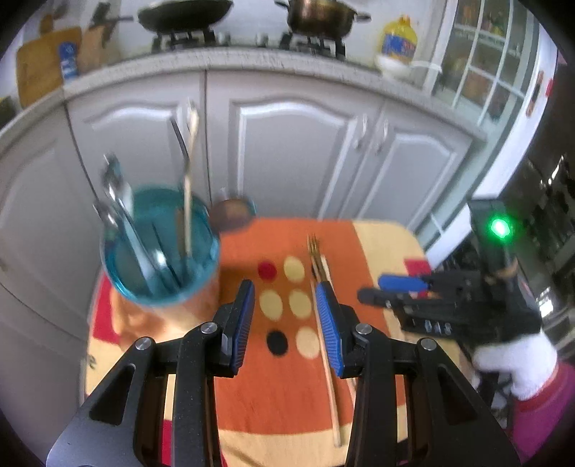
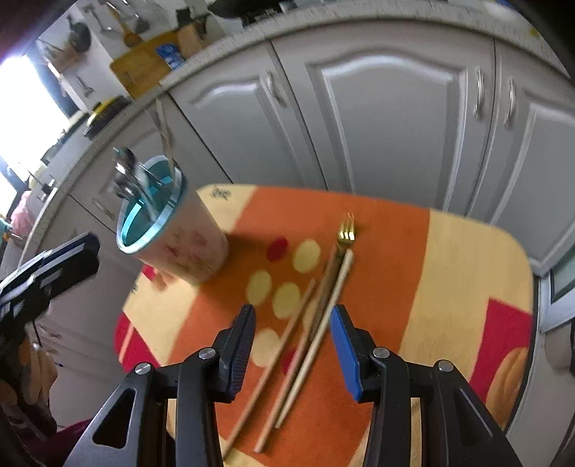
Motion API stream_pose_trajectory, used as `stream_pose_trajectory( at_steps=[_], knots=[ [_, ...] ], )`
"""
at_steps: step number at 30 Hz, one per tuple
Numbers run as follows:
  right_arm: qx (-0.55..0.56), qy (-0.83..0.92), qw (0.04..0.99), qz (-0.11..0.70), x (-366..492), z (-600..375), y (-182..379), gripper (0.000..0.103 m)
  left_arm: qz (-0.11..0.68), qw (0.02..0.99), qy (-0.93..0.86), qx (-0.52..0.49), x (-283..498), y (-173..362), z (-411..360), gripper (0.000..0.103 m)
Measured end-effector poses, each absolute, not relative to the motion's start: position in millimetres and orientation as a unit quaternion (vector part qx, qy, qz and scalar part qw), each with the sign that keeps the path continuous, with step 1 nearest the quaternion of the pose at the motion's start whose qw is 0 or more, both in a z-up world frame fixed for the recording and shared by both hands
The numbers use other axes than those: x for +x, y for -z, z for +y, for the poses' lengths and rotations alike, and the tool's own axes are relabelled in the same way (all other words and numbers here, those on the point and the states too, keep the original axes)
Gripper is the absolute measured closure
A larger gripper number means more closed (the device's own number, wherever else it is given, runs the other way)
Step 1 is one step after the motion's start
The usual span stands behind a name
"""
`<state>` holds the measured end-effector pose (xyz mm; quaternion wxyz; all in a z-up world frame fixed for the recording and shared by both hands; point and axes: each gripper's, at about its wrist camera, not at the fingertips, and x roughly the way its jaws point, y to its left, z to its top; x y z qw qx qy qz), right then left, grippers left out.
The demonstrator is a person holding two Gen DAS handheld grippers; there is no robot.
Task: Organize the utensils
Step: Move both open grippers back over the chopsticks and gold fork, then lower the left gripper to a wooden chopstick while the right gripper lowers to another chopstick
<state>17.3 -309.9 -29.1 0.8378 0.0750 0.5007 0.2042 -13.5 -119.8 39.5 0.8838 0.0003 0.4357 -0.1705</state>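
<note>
A cup with a blue inside (image 1: 160, 248) stands at the table's left and holds several metal utensils and a wooden stick; it also shows in the right wrist view (image 2: 172, 233). A gold fork (image 2: 345, 230) and wooden chopsticks (image 2: 309, 341) lie on the orange patterned mat (image 2: 388, 258). My right gripper (image 2: 294, 341) is open and empty, hovering above the chopsticks. My left gripper (image 1: 287, 323) is open and empty above the mat's dots, beside the fork (image 1: 313, 248) and a chopstick (image 1: 329, 370). The right gripper shows in the left wrist view (image 1: 399, 287).
Grey cabinet doors (image 1: 287, 143) stand behind the small table. A counter above carries a stove with a wok (image 1: 185, 14) and a pot (image 1: 320, 16). A small brown bowl (image 1: 231, 213) sits behind the cup.
</note>
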Motion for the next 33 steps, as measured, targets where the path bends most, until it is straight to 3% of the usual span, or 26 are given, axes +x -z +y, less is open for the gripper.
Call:
stream_pose_trajectory(
  at_steps=[14,33],
  knots=[
    [0.011,-0.148,0.832,0.534,56.4,-309.7,92.3,0.062,0.535,0.819,0.209,-0.012,7.9,57.3,-163.8,0.068],
    [-0.108,-0.126,0.822,0.545,71.6,-307.5,98.7,0.062,0.567,0.798,0.203,-0.017,40.7,93.1,-182.7,0.068]
  ],
)
